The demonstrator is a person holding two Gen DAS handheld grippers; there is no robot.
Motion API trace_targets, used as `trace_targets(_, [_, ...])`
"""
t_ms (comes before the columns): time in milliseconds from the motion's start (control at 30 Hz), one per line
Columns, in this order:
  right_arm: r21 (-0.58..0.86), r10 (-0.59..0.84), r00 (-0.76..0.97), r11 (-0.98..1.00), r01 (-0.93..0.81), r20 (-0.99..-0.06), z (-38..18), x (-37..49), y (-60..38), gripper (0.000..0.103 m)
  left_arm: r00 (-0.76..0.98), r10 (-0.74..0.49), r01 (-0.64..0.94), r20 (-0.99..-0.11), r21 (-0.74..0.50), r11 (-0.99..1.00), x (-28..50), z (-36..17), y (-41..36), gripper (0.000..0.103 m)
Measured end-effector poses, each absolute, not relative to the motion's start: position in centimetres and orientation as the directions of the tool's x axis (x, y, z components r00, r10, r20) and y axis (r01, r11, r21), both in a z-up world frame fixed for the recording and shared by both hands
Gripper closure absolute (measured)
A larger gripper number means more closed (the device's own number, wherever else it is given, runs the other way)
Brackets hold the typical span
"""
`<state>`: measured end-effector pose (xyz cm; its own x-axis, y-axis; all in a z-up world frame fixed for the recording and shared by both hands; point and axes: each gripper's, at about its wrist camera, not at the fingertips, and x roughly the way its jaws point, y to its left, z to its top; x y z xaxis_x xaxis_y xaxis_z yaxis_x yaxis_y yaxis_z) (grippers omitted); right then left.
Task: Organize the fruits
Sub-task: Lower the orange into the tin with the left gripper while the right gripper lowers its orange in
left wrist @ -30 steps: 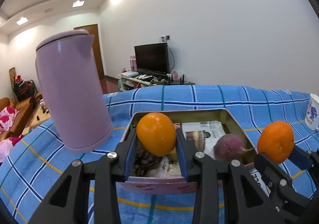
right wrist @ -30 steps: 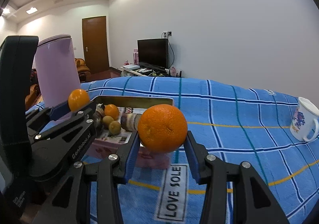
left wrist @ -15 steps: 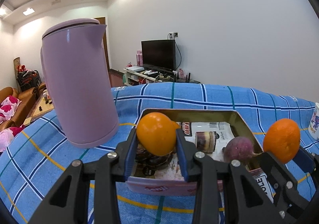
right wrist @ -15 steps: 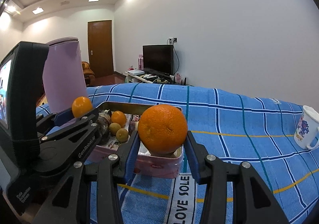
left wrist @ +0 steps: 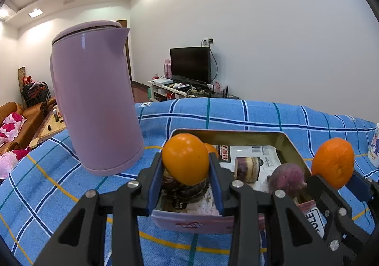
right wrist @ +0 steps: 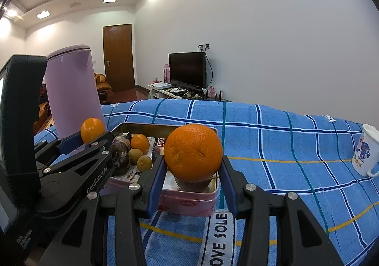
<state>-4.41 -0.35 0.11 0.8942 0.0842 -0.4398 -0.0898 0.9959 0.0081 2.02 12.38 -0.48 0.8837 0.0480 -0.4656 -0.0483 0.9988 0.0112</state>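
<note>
Above the pink tin (right wrist: pixel 189 203) on the blue-checked surface (right wrist: pixel 272 138): left tool (left wrist: pixel 186 166) clamped on a small orange (left wrist: pixel 185 158), right tool (right wrist: pixel 193 159) clamped on a large orange (right wrist: pixel 193 152). We judge delivery underway; next we lower each fruit into bare tin space, then part the pads.

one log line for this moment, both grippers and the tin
left gripper: shut on small orange | right gripper: shut on large orange | both held above pink tin | tin holds other fruit
</note>
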Motion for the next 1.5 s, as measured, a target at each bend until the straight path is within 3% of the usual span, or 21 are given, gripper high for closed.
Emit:
trace_targets(400, [0.010,0.077,0.891,0.997,-0.081,-0.446,3.4,-2.7,-1.5,0.056,0.878,0.008,-0.030,-0.478,-0.037,0.999,2.1,0.5,12.7,0.064])
trace_targets(633, [0.008,0.038,0.906,0.999,-0.039,-0.423,4.2,0.1,-1.6,0.056,0.881,0.017,-0.005,-0.472,0.027,1.000,4.8,2.2,11.2,0.064])
trace_targets(867, [0.036,0.006,0.875,0.999,0.013,-0.484,1.8,2.8,-1.5,0.056,0.857,0.003,-0.025,-0.516,-0.037,0.999,7.6,0.7,11.6,0.064])
trace_targets(1067, [0.039,0.035,0.841,0.999,-0.017,-0.540,-0.2,4.7,0.1,0.056,0.852,0.035,-0.012,-0.523,0.047,0.999,8.0,-0.5,11.5,0.064])
trace_targets(1500, [0.052,0.090,0.769,0.996,-0.074,-0.633,-2.1,7.0,0.4,0.055,0.834,0.013,0.011,-0.552,0.039,0.999,8.6,-1.1,11.6,0.064])
